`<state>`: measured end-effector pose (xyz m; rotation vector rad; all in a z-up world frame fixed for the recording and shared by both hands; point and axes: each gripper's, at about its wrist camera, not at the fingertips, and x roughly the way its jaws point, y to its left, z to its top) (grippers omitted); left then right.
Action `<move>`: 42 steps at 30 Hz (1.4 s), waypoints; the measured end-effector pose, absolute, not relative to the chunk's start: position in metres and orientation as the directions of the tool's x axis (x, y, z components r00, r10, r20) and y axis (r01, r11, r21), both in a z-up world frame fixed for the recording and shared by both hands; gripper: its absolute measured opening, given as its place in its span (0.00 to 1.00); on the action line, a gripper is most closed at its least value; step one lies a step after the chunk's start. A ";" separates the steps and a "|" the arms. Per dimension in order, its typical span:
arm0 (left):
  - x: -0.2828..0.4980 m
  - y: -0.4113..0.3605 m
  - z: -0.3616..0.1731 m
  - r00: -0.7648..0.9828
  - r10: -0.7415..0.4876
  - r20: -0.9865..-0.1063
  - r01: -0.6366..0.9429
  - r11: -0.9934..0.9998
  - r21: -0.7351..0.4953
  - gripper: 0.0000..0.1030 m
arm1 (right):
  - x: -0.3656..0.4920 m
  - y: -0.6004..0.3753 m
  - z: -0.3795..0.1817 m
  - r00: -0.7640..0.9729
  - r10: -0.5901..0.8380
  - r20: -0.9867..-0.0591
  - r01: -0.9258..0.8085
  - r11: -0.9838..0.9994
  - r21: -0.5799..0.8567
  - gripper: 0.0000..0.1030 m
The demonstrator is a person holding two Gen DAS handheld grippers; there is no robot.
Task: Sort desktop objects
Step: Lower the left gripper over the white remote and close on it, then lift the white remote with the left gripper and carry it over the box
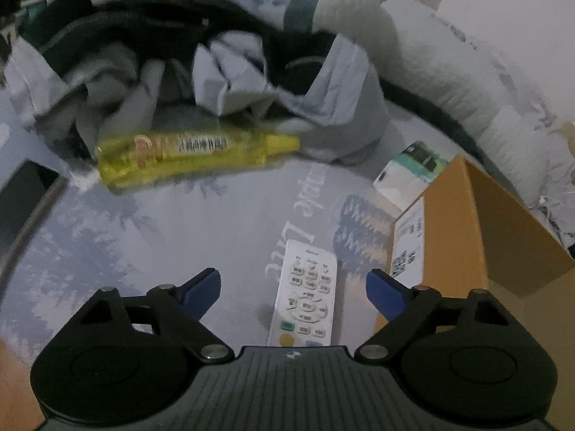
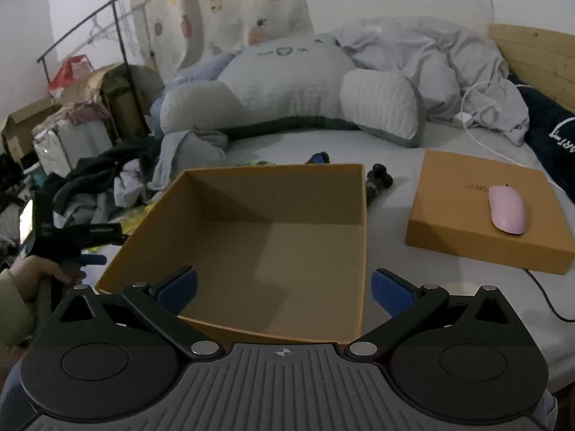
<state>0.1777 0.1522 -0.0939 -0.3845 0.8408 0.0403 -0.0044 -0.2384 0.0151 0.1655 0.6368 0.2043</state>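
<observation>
The yellow bottle (image 1: 194, 156) is lying by the clothes; the left gripper (image 1: 293, 289), jaws apart, is hovering over the white remote (image 1: 305, 300) beside the box (image 1: 463, 222): light, rigid, slick, probably best pinched across its narrow sides

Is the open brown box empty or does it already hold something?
Empty: the right wrist view shows the brown box with bare floor and walls, nothing inside.

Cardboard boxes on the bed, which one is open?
The big open box right before the right tool, empty inside. The flat box beside it is closed, carrying a pink mouse.
</observation>
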 end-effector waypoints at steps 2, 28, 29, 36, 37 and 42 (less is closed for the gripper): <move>0.183 0.152 -0.097 0.652 -0.144 -0.745 -0.160 0.934 -0.320 0.88 | -0.003 -0.238 0.014 0.782 0.238 -0.576 -0.135 0.967 0.216 1.00; 0.218 0.118 -0.119 0.475 -0.044 -0.879 -0.066 0.994 -0.085 0.63 | 0.006 -0.236 0.006 0.762 0.236 -0.603 -0.133 0.968 0.212 1.00; 0.218 0.116 -0.120 0.471 -0.032 -0.881 -0.059 0.996 -0.068 0.61 | 0.006 -0.237 0.006 0.762 0.236 -0.603 -0.133 0.968 0.212 1.00; 0.221 0.113 -0.120 0.463 -0.015 -0.886 -0.042 0.998 -0.039 0.47 | 0.005 -0.238 0.006 0.762 0.238 -0.603 -0.133 0.968 0.214 1.00; 0.222 0.113 -0.120 0.462 -0.014 -0.887 -0.041 0.998 -0.037 0.47 | 0.005 -0.238 0.006 0.762 0.237 -0.602 -0.132 0.968 0.214 1.00; 0.219 0.106 -0.119 0.465 0.007 -0.885 -0.036 0.999 -0.011 0.47 | 0.005 -0.239 0.005 0.763 0.239 -0.601 -0.133 0.967 0.215 1.00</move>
